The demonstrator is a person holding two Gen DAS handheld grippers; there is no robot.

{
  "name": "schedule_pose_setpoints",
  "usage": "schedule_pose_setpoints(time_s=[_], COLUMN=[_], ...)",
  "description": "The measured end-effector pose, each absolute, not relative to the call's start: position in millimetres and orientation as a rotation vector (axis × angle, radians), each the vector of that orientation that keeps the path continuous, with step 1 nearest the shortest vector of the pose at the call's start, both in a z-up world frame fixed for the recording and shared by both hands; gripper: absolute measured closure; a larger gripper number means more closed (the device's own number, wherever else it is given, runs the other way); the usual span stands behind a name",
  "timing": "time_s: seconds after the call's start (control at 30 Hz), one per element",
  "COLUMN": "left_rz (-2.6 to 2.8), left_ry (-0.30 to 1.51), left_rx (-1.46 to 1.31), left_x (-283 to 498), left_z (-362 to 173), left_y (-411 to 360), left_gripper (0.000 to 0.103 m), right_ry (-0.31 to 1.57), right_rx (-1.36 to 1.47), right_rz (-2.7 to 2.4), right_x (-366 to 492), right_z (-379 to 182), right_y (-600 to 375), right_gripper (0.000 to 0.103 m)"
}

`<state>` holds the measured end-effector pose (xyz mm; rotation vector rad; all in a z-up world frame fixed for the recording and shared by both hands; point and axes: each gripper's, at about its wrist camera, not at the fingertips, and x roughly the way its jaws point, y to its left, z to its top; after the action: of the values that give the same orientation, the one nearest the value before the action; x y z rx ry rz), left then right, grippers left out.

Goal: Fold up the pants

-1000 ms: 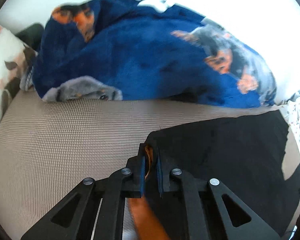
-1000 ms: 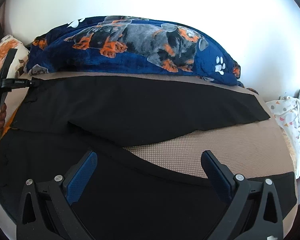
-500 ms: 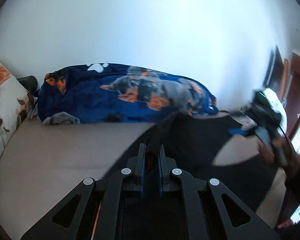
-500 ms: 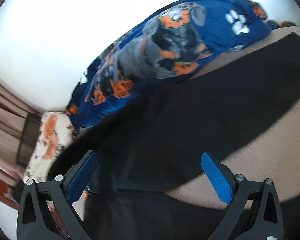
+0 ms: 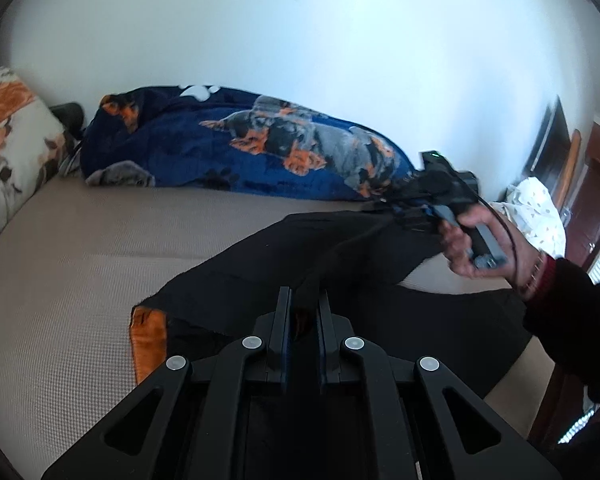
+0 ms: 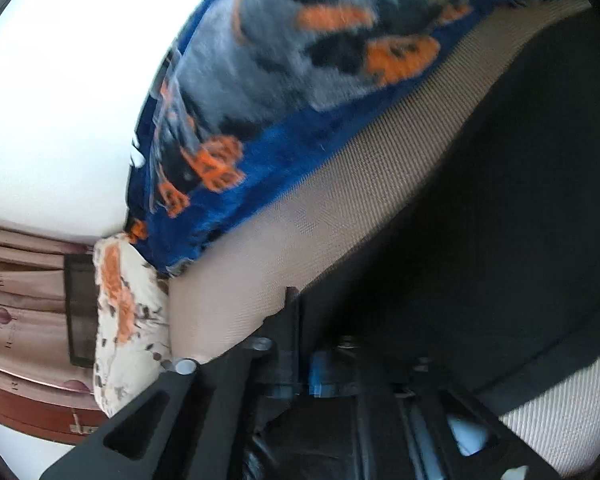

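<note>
Fingers of the right gripper [image 6: 304, 364] have just closed on the black pants [image 5: 340, 280]. Left gripper [image 5: 302, 320] stays clenched on the waistband, so folding can begin.

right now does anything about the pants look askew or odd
Yes: the black pants lie skewed and bunched on the tan bed, and an orange lining patch shows at the near left edge, turned outward. Nothing looks torn or spilled.
</note>
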<state>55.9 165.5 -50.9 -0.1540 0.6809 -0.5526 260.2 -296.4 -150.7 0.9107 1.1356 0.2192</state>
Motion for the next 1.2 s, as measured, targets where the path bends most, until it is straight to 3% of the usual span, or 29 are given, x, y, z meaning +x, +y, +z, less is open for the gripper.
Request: schedule_pose_setpoints(time_s=[0.37,0.57,0.9,1.0,1.03,1.07,1.13,1.2], left_rz=[-0.464,-0.411,-0.347,-0.311,-0.286,-0.248,-0.165,-0.136], left_ry=[0.777,0.817,0.829,0.828,0.832,0.834,0.829,0.787], left_rx=[-0.185,-0.171,-0.116,-0.114,-0.108,-0.099,-0.106,-0.159], left_x=[32.4,4.0,-23.5,-27.1,-27.3,-28.1,-30.9,-38.1], left_z=[-71.5,-87.8,-102.9,-104.4,-105.1,-105.6,-103.5,-95.3], left_y=[206.4,215.3,219.9,225.2,227.5,230.2,239.4,254.1], left_gripper=[0.091,0.09,0.088,0.078,0.065,0.045,0.027,0.026], right_ry=[0.981,1.033,1.135,1.13,1.13,1.131,1.129,1.127], right_rx=[0.754,0.732,0.739,0.732,0.73,0.729,0.741,0.744], right_rz=[0.256,0.256,0.259,0.266,0.27,0.272,0.276,0.28], right_x=[104.2,31.5,-14.2,-18.5,-18.0,-18.1,-18.5,-19.1], right_z=[-113.1,-131.8,-177.8,-177.6,-177.6,-178.9,-180.8,-181.0], right_y=[-270.9,-248.0,-228.5,-225.4,-223.8,-223.6,-224.8,-224.5], right_gripper=[0.097,0.097,0.098,0.097,0.097,0.097,0.098,0.098])
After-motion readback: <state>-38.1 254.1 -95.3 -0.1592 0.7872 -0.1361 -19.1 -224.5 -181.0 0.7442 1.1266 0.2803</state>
